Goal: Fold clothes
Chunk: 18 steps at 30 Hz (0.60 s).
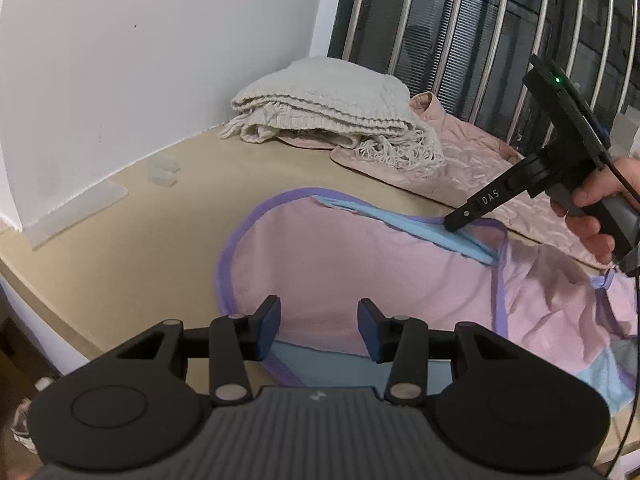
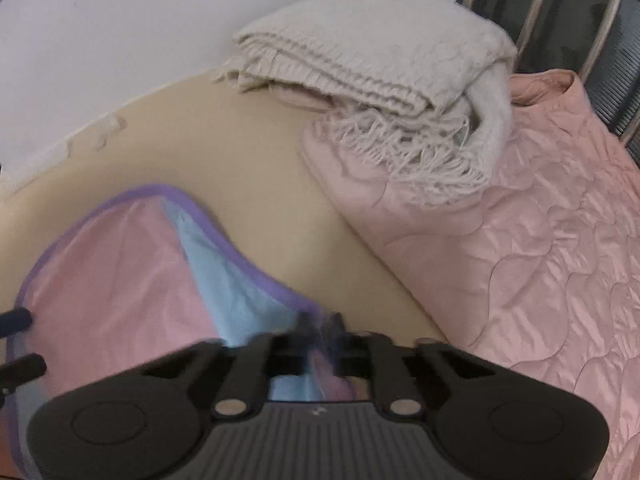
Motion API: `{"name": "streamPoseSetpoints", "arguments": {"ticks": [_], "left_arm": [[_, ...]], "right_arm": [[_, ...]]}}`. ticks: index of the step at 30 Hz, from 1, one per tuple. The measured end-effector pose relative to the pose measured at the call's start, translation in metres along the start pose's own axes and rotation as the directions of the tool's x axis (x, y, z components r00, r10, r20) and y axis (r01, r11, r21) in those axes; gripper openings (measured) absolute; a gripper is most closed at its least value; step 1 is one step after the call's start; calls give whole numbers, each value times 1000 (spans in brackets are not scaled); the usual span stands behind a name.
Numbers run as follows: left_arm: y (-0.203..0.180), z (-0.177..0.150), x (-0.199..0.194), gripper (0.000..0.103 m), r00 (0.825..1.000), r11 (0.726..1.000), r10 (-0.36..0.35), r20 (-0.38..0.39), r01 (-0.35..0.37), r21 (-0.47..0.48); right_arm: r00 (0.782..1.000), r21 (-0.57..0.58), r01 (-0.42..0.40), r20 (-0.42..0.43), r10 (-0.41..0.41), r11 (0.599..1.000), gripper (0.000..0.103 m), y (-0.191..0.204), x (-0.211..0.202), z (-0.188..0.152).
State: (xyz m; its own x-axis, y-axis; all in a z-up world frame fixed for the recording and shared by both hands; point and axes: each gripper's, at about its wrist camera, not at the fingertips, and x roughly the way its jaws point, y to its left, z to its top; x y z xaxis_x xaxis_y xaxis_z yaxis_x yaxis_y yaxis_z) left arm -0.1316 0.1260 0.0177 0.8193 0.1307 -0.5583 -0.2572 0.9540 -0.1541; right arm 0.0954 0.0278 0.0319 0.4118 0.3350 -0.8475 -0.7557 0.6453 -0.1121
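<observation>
A pink and light-blue garment (image 1: 352,264) with purple trim lies on the beige table (image 1: 140,240). My left gripper (image 1: 318,328) is open and empty just above the garment's near edge. My right gripper (image 1: 456,222) comes in from the right, shut on the garment's far folded edge, where the blue layer shows. In the right wrist view the right gripper (image 2: 322,330) pinches the purple-trimmed edge of the garment (image 2: 120,272); that view is blurred. The left gripper's fingertips (image 2: 18,318) show at its left edge.
A folded cream fringed blanket (image 1: 332,104) sits on a pink quilted cloth (image 1: 472,160) at the back right. A white wall (image 1: 120,60) is on the left and metal window bars (image 1: 480,20) behind. Small clear plastic pieces (image 1: 162,170) lie near the wall.
</observation>
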Motion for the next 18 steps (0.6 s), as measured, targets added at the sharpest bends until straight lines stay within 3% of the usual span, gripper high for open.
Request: {"name": "streamPoseSetpoints", "arguments": {"ticks": [2, 4, 7, 10, 12, 14, 16, 18], "left_arm": [[0, 0, 2, 43, 1000, 1000, 7, 3, -7, 11], [-1, -1, 4, 43, 1000, 1000, 11, 4, -11, 20], [-2, -1, 4, 43, 1000, 999, 26, 5, -26, 36], [3, 1, 3, 44, 1000, 1000, 27, 0, -27, -10], [8, 4, -3, 44, 999, 996, -34, -1, 34, -86], [1, 5, -10, 46, 993, 990, -119, 2, 119, -77], [-11, 4, -15, 49, 979, 978, -205, -9, 205, -45], [-25, 0, -8, 49, 962, 963, -268, -59, 266, -35]], "right_arm": [[993, -27, 95, 78, -93, 995, 4, 7, -4, -1], [967, -1, 181, 183, -178, 984, 3, 9, -10, 3], [933, 43, 273, 231, -276, 961, 4, 11, -6, 8], [949, 5, 235, 214, -231, 972, 4, 20, 11, 9], [955, -5, 214, 210, -209, 977, 17, 24, 10, 7], [945, 12, 213, 251, -209, 977, 34, 23, -7, 2], [934, 42, 177, 307, -182, 983, 38, 17, -35, -5], [943, 93, 108, 307, -132, 990, 38, 4, -50, -15]]}}
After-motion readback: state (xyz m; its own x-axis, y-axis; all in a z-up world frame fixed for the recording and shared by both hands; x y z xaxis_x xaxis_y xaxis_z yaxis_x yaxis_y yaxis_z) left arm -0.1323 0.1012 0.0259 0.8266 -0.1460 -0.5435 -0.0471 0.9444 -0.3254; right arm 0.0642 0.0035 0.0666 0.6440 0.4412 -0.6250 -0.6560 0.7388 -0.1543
